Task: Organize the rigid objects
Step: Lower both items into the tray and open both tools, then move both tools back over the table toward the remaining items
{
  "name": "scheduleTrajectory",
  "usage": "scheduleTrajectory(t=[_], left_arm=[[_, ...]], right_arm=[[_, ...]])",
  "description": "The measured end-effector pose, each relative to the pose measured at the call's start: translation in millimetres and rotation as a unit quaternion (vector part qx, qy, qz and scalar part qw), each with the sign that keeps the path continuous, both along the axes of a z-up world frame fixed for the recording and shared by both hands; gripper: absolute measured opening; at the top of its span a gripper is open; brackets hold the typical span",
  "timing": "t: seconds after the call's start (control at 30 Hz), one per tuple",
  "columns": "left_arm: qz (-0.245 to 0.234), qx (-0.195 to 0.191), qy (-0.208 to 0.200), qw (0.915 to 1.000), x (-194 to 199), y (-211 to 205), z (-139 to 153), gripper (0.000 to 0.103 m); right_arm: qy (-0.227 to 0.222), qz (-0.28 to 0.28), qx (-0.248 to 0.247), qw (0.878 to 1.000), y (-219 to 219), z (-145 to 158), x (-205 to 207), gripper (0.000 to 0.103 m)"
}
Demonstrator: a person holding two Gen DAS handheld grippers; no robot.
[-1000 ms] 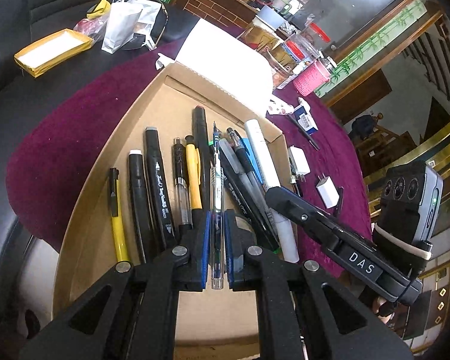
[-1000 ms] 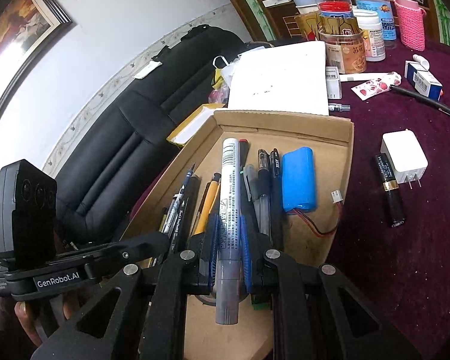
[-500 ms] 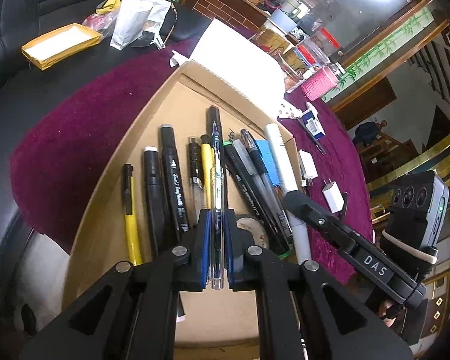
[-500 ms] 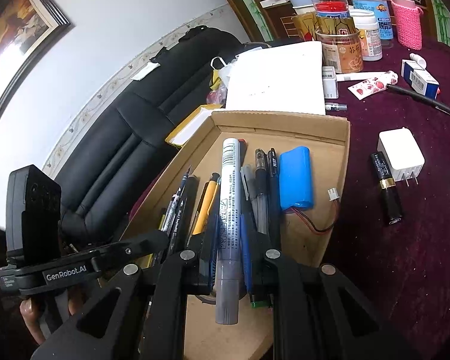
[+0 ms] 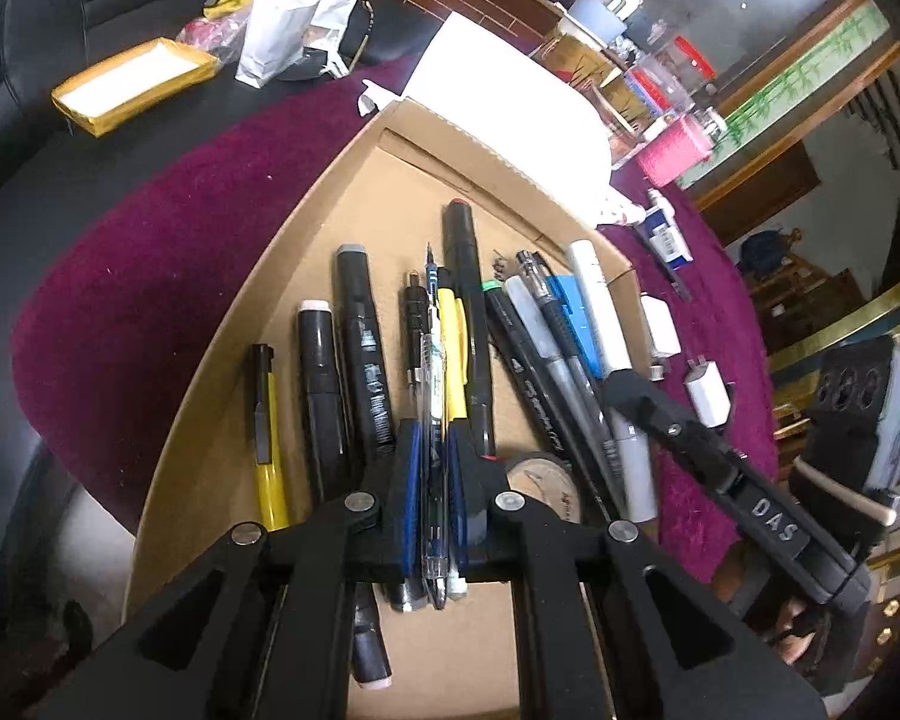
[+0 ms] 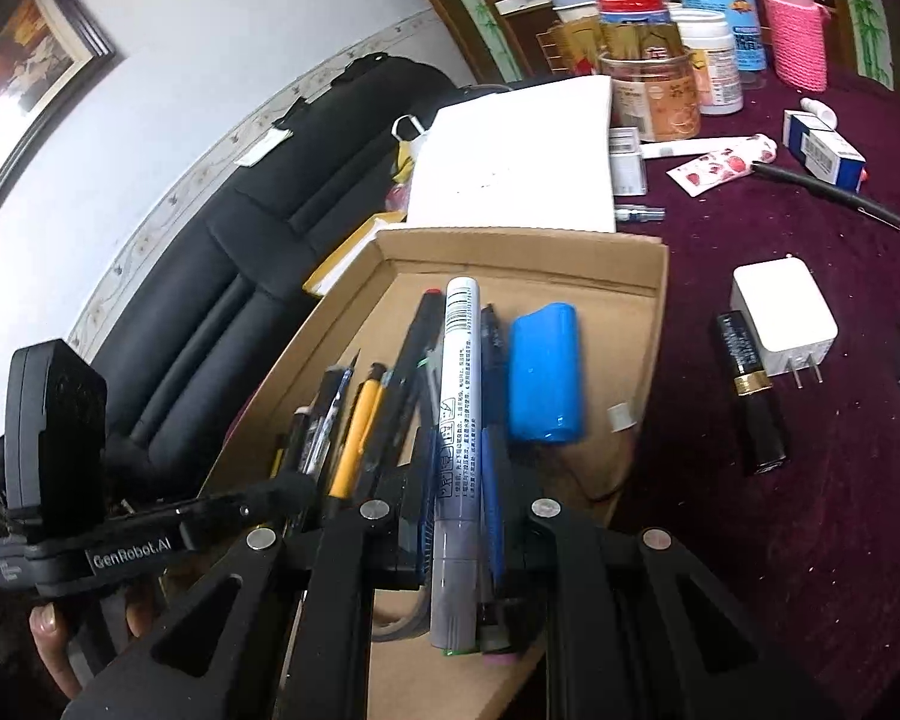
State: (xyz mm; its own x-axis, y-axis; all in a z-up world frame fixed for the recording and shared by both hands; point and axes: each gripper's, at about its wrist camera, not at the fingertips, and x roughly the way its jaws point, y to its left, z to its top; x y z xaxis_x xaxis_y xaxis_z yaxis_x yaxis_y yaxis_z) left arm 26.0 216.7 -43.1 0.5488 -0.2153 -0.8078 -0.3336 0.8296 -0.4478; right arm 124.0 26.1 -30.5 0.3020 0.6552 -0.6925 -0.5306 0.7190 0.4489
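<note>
Left gripper [image 5: 433,480]: clenched on a clear pen [image 5: 433,420], which runs lengthwise between the blue pads over the box.
Right gripper [image 6: 459,480]: clenched on a white marker [image 6: 459,396], its grey end sticking out back past the jaws.
Box [image 6: 654,312]: open cardboard tray on a maroon cloth [image 6: 810,540]; its white lid [image 6: 510,156] stands up at the far end.
Pens in box: laid side by side, all pointing toward the far wall. From the left-wrist view, a yellow pen [image 5: 267,438] lies furthest left, then 2 black markers [image 5: 321,384], then a second yellow one [image 5: 453,348] under the clear pen.
Battery [image 6: 546,378]: blue pack, flat in the box just right of the white marker.
Tape [image 5: 546,480]: roll in the box, just right of the left gripper's fingers.
Outside box: white charger [image 6: 780,312] and black lipstick [image 6: 750,390] touching each other on the cloth, right of the box; a blue-white carton [image 6: 822,150] well beyond them.
Sofa [image 6: 240,276]: black, behind the box on the left.
</note>
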Motion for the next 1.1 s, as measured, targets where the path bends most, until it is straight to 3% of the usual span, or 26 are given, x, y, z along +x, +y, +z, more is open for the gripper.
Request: scheduleTrajectory(t=[0.27, 0.4, 0.53, 0.63, 0.9, 1.1], left_arm=[[-0.004, 0.019, 0.004, 0.9998, 2, -6, 0, 0.007], [-0.009, 0.024, -0.007, 0.9997, -1, -11, 1, 0.008], [0.000, 0.010, -0.024, 0.9997, -9, -12, 6, 0.043], [0.005, 0.021, -0.036, 0.9991, -15, -18, 16, 0.045], [-0.017, 0.035, -0.075, 0.9964, -27, -62, 45, 0.049], [-0.070, 0.036, -0.097, 0.9922, -17, -123, 56, 0.050]], right_arm=[[-0.027, 0.007, -0.019, 0.999, 10, -3, -5, 0.013], [-0.019, 0.006, -0.006, 1.000, 5, -3, -6, 0.014], [-0.019, 0.013, 0.004, 1.000, -2, 2, -14, 0.015], [-0.028, 0.012, 0.022, 0.999, -14, 11, -23, 0.030], [-0.028, -0.019, 0.063, 0.997, -84, 28, -40, 0.036], [-0.028, -0.071, 0.060, 0.995, -146, 25, -44, 0.036]])
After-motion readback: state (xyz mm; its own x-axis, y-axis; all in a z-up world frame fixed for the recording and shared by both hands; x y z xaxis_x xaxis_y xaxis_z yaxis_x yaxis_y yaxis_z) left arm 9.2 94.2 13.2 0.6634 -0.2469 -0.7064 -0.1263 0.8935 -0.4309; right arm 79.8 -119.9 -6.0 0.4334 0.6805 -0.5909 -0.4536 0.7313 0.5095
